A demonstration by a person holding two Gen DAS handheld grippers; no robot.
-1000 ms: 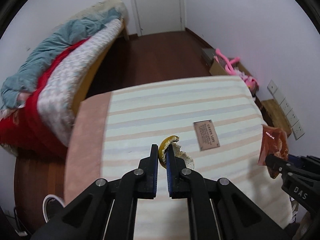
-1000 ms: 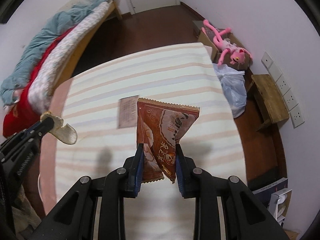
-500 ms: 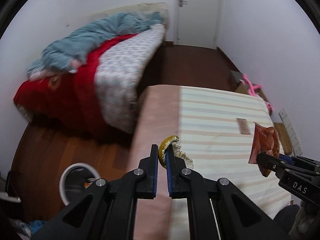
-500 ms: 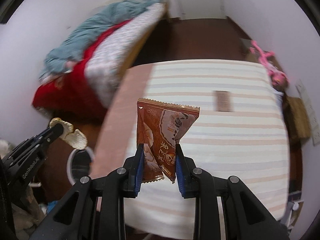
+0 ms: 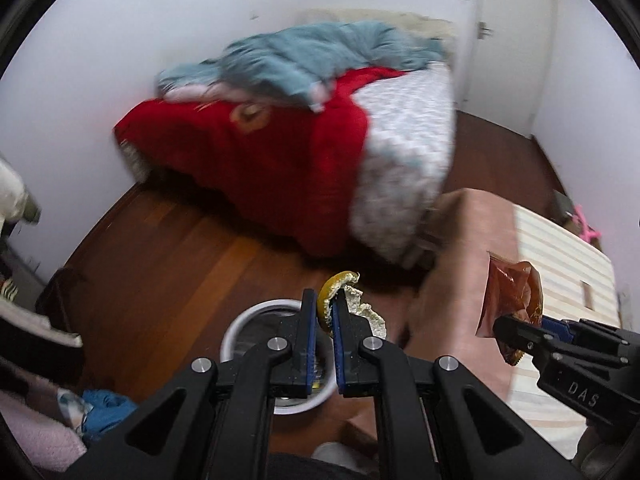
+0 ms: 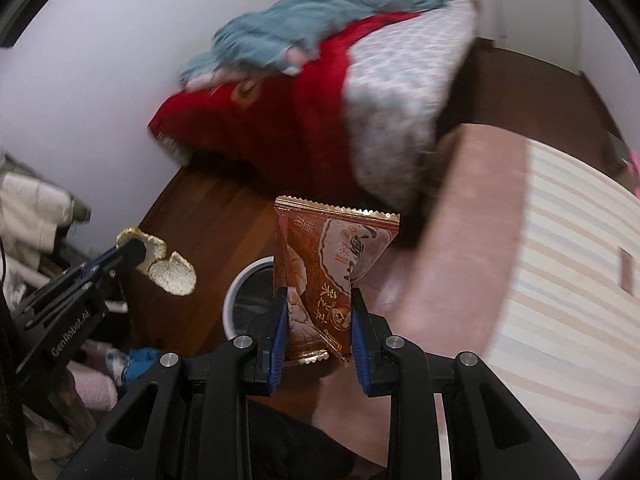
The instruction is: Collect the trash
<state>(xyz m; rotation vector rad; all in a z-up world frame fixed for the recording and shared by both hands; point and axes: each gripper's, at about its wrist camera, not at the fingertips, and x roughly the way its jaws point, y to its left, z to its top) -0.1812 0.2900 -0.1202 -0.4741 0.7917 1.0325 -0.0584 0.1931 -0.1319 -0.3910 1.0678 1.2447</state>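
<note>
We count two grippers, each carrying one piece of trash. Our left gripper (image 5: 325, 312) is clamped on a single piece of citrus peel (image 5: 340, 300), yellow rind outward and pale pith curling off to the right of the jaws. Our right gripper (image 6: 319, 320) is closed on one brown snack wrapper (image 6: 328, 272), held by its lower end so the crimped top edge stands up above the fingers.

There is one white-rimmed waste bin (image 5: 240, 328) on the wooden floor (image 5: 168, 248), directly below and behind the left fingers; in the right wrist view its rim shows just left of the wrapper. The peel hangs over the bin's far edge, and the wrapper hangs beside it, toward the striped mattress (image 6: 560, 264).

We see two beds: the striped one with its pink side panel at right, and one (image 5: 404, 132) against the wall piled with a red blanket (image 5: 260, 160) and a teal blanket (image 5: 320, 52). One closed door (image 5: 508, 40) stands in the far corner. A small tan card (image 6: 626, 270) lies on the striped mattress. Blue and pink cloth (image 5: 100, 400) is heaped on the floor left of the bin. The background is blurred.
</note>
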